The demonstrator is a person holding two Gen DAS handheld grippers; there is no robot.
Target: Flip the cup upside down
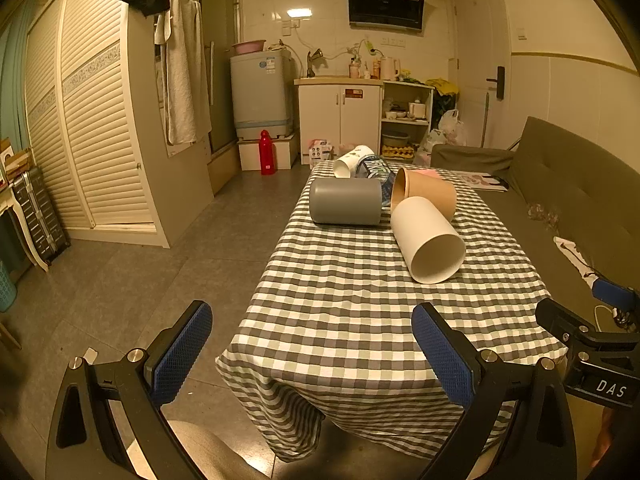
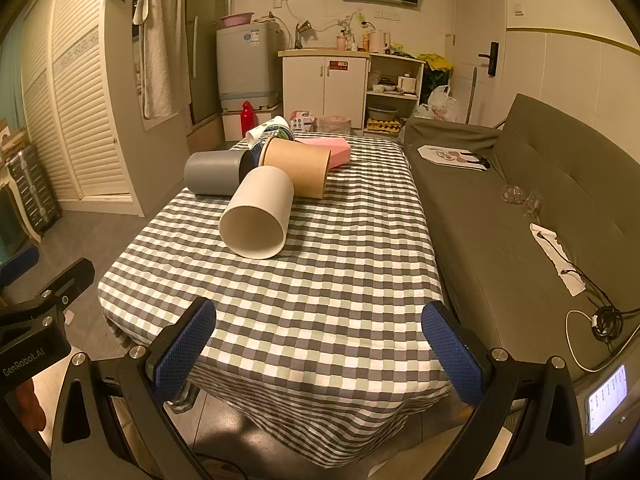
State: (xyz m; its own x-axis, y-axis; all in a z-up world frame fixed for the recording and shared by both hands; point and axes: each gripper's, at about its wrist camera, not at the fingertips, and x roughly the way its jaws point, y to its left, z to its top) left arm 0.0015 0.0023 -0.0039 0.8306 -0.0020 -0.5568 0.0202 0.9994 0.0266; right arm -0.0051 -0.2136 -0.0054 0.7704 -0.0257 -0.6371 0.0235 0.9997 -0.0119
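A long surface (image 2: 304,304) draped in a grey, green and white checked cloth runs from the near edge toward the far kitchen wall, with an olive sofa (image 2: 520,216) along its right side. Both grippers hang at the near end of the surface, off its edge. The left gripper (image 1: 312,354) has its jaws spread wide with nothing between the blue pads; the right gripper (image 2: 318,352) likewise has its jaws wide apart and bare. Four cups lie on their sides in a cluster toward the far half of the surface. The white cup (image 2: 258,214) is nearest, its open mouth turned toward the near end and its base resting against the brown paper cup (image 2: 298,168). The brown paper cup lies just behind it, touching it. The grey cup (image 2: 214,172) lies to the left of these two, its side toward the cameras. A pink box (image 2: 330,150) sits at the far right of the cluster, behind the brown paper cup. A printed paper cup (image 1: 352,160) lies at the far end, beside a crumpled blue wrapper (image 1: 374,170).
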